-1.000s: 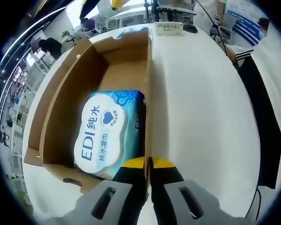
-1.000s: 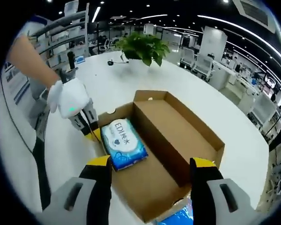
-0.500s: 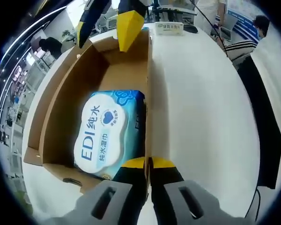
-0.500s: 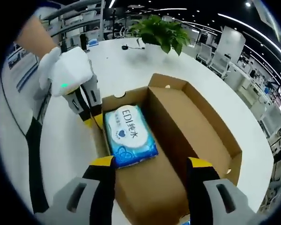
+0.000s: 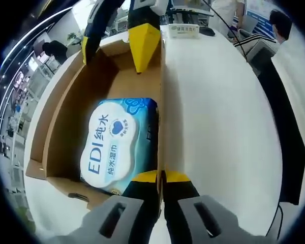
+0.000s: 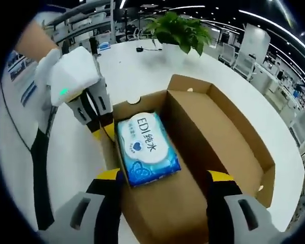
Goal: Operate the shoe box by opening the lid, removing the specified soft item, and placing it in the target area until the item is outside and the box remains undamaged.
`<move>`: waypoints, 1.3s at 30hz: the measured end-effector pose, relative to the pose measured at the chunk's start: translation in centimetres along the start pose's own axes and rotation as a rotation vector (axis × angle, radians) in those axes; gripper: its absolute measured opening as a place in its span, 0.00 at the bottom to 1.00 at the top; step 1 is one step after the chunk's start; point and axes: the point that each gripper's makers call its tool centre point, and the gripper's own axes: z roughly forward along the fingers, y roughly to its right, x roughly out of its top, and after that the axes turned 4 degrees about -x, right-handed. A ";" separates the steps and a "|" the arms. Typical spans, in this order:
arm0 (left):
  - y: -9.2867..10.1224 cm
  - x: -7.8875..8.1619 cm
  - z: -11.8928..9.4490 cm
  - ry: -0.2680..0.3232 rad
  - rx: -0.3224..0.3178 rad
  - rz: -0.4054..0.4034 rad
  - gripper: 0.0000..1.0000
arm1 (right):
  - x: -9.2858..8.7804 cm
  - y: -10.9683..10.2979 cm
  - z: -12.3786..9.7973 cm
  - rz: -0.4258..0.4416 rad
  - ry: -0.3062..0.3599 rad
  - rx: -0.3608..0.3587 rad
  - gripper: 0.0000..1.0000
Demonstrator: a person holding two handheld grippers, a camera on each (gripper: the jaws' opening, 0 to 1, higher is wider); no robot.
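An open cardboard shoe box is seen on a white table, lid folded back. In the left gripper view, the left gripper is closed on the box's side wall, yellow-tipped fingers pinched together with the wall edge between them. A blue and white wet wipes pack is lying flat on the box floor, at the end nearest the left gripper and against the gripped wall. The right gripper is seen coming in from the top of that view, fingers spread apart, one yellow tip hanging inside the far end of the box, the other near the opposite wall, nothing held. In the right gripper view, the right gripper is shown wide open above the box, fingers straddling the near end of the wipes pack, no contact visible. The left gripper is seen there clamped on the box wall beside the pack, held by a white-gloved hand. A potted plant is standing well apart on the table.
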 end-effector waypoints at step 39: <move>0.1 0.0 0.1 0.003 -0.002 0.003 0.01 | -1.9 -2.3 6.8 -0.041 -0.177 0.069 0.60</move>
